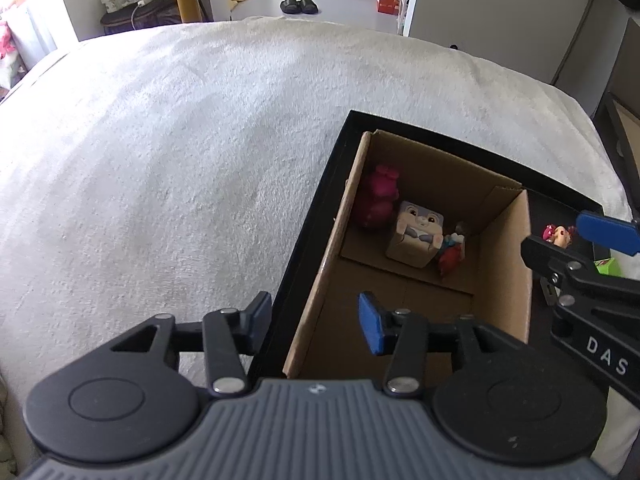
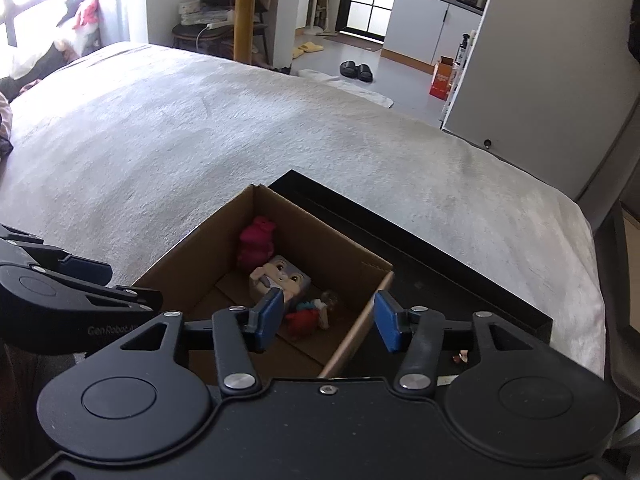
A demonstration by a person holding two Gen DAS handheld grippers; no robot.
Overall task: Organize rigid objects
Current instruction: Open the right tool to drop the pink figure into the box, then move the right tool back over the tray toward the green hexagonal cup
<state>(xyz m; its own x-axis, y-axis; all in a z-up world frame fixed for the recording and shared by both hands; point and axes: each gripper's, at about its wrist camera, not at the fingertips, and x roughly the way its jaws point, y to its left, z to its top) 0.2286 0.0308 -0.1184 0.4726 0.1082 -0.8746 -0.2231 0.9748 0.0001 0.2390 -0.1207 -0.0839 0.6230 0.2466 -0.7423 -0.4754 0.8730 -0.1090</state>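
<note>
Brown cardboard makes the box (image 1: pixel 500 240), which sits in a flat black tray (image 1: pixel 316 208) on a bed with a fuzzy white blanket (image 1: pixel 160 160). Three toys lie at the far end of the box floor: a pink toy (image 1: pixel 378 196), a blocky gray bunny toy (image 1: pixel 416 236) and a small red doll (image 1: pixel 450 254).

The left tongs (image 1: pixel 316 320) hang over the near left wall of the box, one blue pad outside it and one inside. They are spread apart with nothing between the pads, and the toys lie well past them. The right tongs (image 2: pixel 326 320) hang over the near right part of the box. They are spread too and hold nothing. In their view the red doll shows in the gap below the pads, not touching them.

A tiny doll (image 1: pixel 558 235) and a green thing (image 1: pixel 608 267) lie in the tray to the right of the box, partly hidden behind the right tongs. The green thing is too cut off to name. The pink toy is blurry, so its shape is hard to tell.
</note>
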